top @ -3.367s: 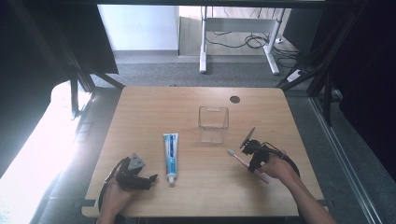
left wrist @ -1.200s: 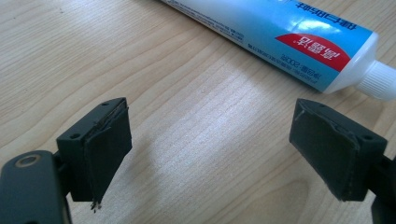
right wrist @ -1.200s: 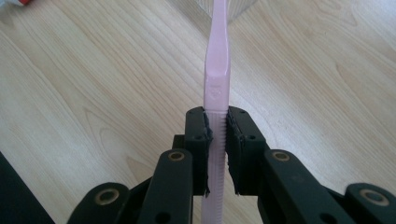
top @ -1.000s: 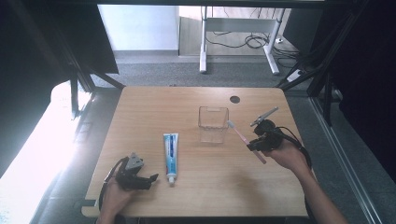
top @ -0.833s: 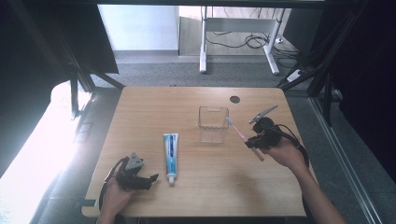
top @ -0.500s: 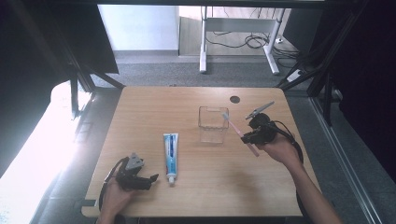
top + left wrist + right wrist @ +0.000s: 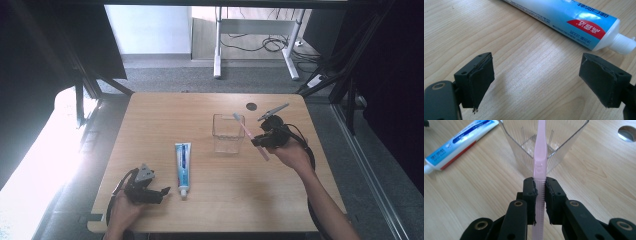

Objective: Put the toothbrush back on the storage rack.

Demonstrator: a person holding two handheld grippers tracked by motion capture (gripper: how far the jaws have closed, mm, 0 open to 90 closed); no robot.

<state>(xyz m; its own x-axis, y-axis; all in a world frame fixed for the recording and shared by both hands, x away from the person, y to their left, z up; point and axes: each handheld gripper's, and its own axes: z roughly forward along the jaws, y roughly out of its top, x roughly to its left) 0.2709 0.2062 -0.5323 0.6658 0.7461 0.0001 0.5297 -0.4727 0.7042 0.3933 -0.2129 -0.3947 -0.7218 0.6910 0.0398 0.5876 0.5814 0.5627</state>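
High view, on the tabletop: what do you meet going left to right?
Left tool → toothpaste tube → clear cup → right tool, shut on the pink toothbrush, whose head reaches over the cup's rim.

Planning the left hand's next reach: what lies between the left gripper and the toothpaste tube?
Only bare wood. In the left gripper view, the open left gripper faces the tube across plain table; the high view agrees.

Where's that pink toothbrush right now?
The pink plastic toothbrush is clamped in the right gripper, right of centre in the high view, its head tilted over the clear square plastic cup.
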